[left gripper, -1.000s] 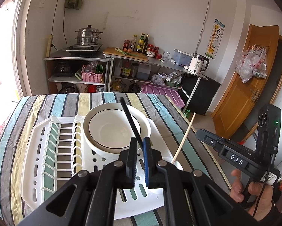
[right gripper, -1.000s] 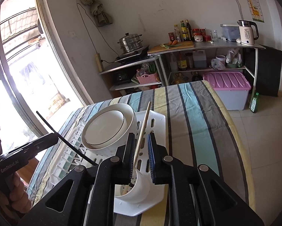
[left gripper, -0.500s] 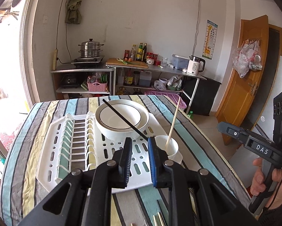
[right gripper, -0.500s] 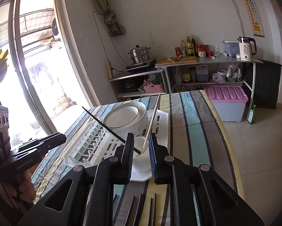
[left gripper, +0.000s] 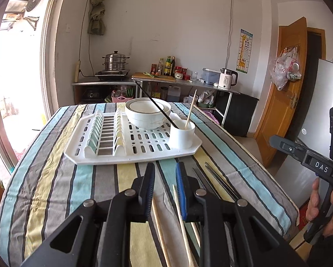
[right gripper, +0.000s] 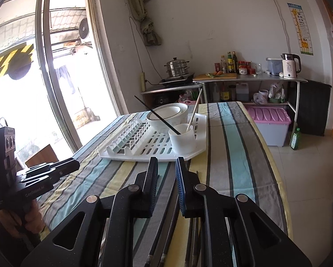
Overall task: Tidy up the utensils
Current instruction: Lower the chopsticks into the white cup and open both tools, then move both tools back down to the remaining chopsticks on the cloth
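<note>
A white utensil cup (left gripper: 182, 134) (right gripper: 181, 137) stands on the near right corner of a white dish rack (left gripper: 104, 153) (right gripper: 131, 150). A black chopstick (left gripper: 154, 105) (right gripper: 157, 115) and a wooden chopstick (left gripper: 191, 110) (right gripper: 195, 112) lean in the cup. Loose wooden chopsticks (left gripper: 181, 220) and black chopsticks (left gripper: 219, 181) (right gripper: 166, 233) lie on the striped cloth near me. My left gripper (left gripper: 164, 173) and my right gripper (right gripper: 167, 165) hang open and empty above the near cloth, well short of the rack.
A white bowl (left gripper: 147, 114) (right gripper: 167, 116) sits in the rack behind the cup. The striped table (left gripper: 55, 178) ends at the right, with floor, a pink-lidded bin (right gripper: 269, 122) and a green bottle (right gripper: 295, 138) beyond. Kitchen shelves stand at the back wall.
Both grippers have let go of their chopsticks, which now stand in the cup, and have drawn back toward the table's near edge. Loose chopsticks have come into view below.
</note>
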`<action>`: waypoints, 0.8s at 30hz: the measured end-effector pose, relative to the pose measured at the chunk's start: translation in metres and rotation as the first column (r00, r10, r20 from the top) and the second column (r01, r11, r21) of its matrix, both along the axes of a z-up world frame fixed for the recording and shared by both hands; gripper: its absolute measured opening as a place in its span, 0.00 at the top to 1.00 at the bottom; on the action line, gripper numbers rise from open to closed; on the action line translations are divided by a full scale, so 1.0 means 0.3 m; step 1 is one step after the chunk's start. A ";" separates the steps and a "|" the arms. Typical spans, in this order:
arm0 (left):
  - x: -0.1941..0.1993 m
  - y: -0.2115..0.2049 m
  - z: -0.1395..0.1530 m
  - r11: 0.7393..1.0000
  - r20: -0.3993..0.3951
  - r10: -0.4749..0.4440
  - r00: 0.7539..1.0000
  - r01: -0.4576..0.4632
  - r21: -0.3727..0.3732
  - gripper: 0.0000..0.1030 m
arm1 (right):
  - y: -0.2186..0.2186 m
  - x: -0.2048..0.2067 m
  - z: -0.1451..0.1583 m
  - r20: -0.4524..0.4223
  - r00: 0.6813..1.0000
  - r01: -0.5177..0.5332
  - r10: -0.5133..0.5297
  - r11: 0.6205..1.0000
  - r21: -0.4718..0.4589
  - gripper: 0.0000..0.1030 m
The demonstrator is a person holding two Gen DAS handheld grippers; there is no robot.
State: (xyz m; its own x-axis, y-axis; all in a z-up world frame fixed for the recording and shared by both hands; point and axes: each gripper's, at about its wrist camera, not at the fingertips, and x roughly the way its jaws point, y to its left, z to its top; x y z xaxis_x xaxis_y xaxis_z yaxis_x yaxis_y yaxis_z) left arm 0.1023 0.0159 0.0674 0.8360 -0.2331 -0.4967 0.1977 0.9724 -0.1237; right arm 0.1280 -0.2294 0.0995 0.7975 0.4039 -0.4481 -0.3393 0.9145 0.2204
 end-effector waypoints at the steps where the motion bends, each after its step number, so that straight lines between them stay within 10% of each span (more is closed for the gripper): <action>1: -0.017 0.002 -0.012 1.000 -0.004 0.003 1.000 -0.003 0.003 0.80 | -0.004 -0.019 -0.011 -0.005 1.000 0.004 -0.004 1.000 0.000 0.84; 24: -0.019 -0.029 -0.200 0.998 -0.137 0.025 0.990 -0.016 0.065 0.79 | 0.068 0.001 -0.167 -0.118 0.993 -0.026 0.016 0.996 -0.085 0.84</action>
State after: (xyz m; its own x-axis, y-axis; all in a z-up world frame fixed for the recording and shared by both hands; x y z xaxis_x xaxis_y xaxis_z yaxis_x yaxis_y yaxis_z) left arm 0.0967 0.0071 0.0074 0.7629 -0.1811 -0.6206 0.1634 0.9828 -0.0860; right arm 0.1282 -0.2091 0.0494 0.7293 0.3755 -0.5720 -0.3348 0.9249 0.1802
